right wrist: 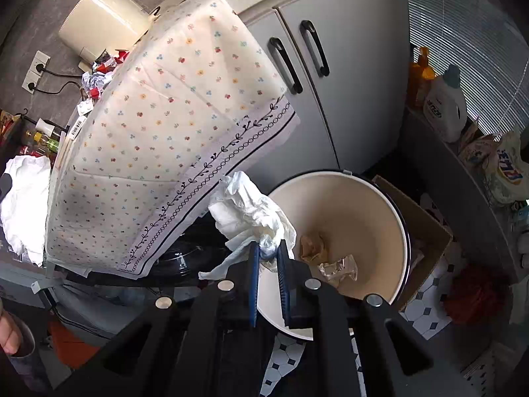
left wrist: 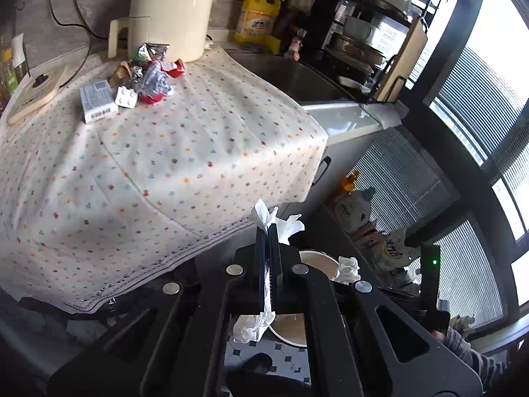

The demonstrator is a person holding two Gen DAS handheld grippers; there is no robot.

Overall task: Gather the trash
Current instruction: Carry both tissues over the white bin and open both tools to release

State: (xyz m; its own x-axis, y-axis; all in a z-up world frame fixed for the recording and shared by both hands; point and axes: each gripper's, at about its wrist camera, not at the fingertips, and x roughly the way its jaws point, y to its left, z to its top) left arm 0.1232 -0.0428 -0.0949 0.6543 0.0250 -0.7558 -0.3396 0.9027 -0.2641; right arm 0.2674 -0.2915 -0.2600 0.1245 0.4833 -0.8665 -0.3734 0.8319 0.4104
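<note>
We hold two grippers over the edge of a kitchen counter; the left gripper has its fingers pressed together on a thin white tissue, which sticks out above the tips and hangs in a crumpled tail below them; the right gripper has its blue-lined fingers a little apart with a bulky wad of white paper between them, and whether the pads grip it or have let go we cannot tell. Below both sits a cream waste bin on a tiled floor, with two brown crumpled scraps already lying inside it.

In our judgement the step in hand is dropping these pieces into the bin; to do it well, we would bring each gripper squarely over the bin's mouth before spreading its fingers wide, since the right wad hangs above the near-left rim and could fall outside; the left tissue is light and may cling to a pad, so a small shake may help.

More trash waits on the flowered cloth covering the counter: a heap of foil and red wrappers, a small white box and a blister pack, all beside a tall cream appliance; the overhanging hem of the cloth lies close to the bin and could snag a finger; a cardboard box stands just behind the bin.
</note>
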